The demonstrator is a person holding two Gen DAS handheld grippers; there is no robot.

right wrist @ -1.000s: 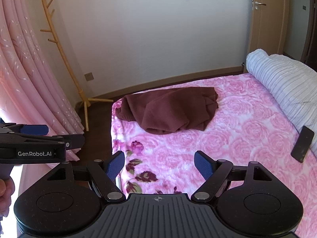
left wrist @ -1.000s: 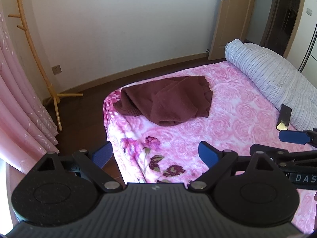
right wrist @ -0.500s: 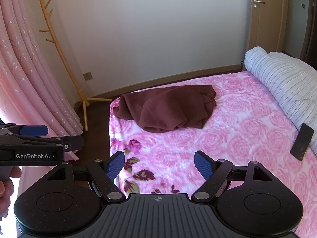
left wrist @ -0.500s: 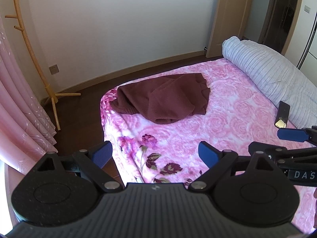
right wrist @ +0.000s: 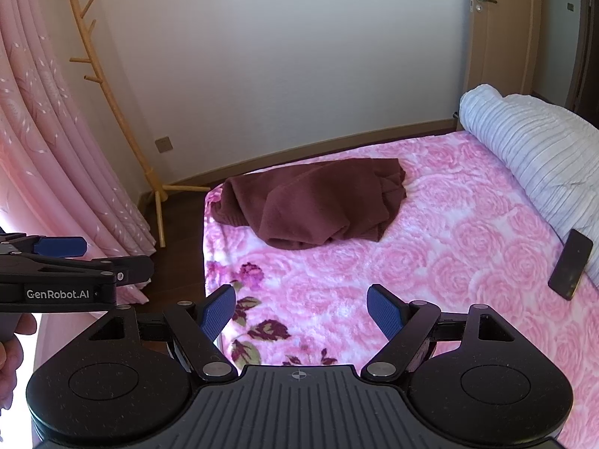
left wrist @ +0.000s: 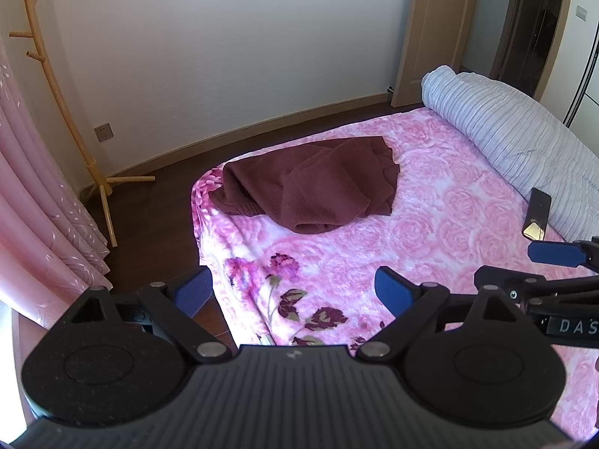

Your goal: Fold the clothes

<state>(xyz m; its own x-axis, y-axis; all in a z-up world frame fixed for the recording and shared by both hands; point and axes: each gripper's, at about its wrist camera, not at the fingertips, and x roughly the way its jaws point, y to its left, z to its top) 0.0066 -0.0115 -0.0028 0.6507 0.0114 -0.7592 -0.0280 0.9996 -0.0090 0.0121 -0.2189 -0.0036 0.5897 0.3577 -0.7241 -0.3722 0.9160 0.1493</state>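
Bed: sweater, phone, duvet

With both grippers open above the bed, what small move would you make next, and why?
Probably bring both grippers forward toward the maroon garment. It lies crumpled near the far corner of the pink bedspread, untouched, while the left gripper and right gripper are open, empty and well short of it.

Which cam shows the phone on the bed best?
Right wrist: the phone shows whole, dark against the pink bedspread, beside the striped quilt. Left wrist shows it too, but farther toward the frame edge, with glare on its near end.
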